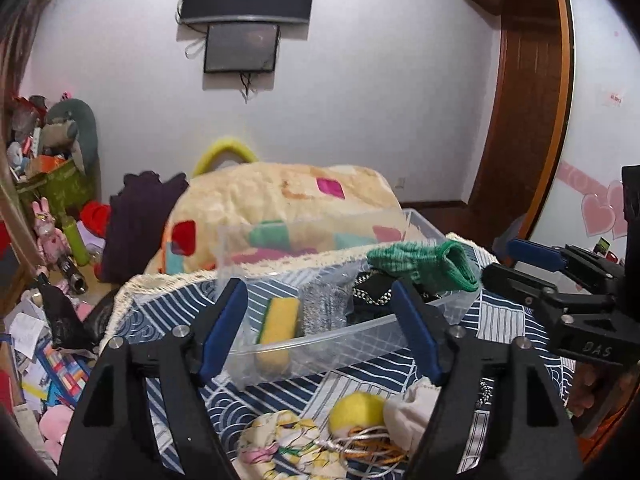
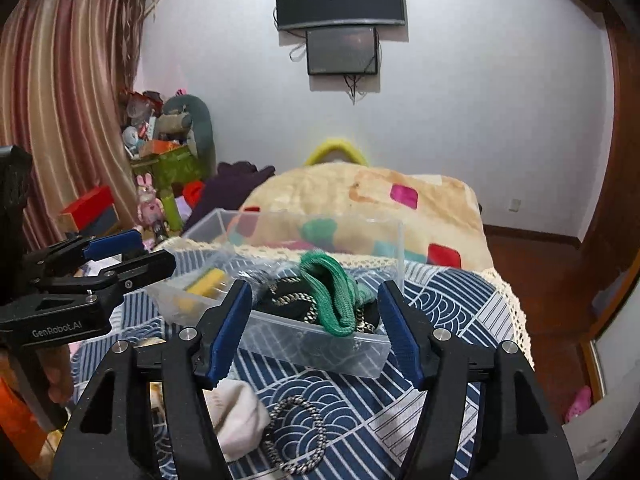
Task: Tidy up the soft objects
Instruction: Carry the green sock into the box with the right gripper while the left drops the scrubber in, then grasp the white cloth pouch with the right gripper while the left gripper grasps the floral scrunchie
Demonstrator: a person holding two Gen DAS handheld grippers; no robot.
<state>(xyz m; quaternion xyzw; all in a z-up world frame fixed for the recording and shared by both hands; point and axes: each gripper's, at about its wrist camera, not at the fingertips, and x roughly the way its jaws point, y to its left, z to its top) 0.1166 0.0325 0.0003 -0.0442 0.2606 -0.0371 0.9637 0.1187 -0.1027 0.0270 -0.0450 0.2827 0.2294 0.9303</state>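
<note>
Both grippers spread, holding nothing: left gripper (image 1: 320,328), right gripper (image 2: 316,330). Green sock (image 2: 334,300) draped over dark cloth in clear bin (image 2: 320,346), its cuff hanging over bin's near wall. Sponge (image 1: 279,330) in bin's left part. On striped cloth (image 2: 440,300) near bin, unsorted: yellow ball (image 1: 356,408), white sock (image 2: 236,414), braided cord (image 2: 296,436). Judged next step: pick loose item. Advice: approach from above, centre jaws on white sock's bulk, avoid snagging cord, drop well inside bin.

The clear bin (image 2: 360,360) is open from above. Its far side is blocked by a folded blanket (image 2: 360,200); a green sock (image 2: 332,300) is draped over its rim.
</note>
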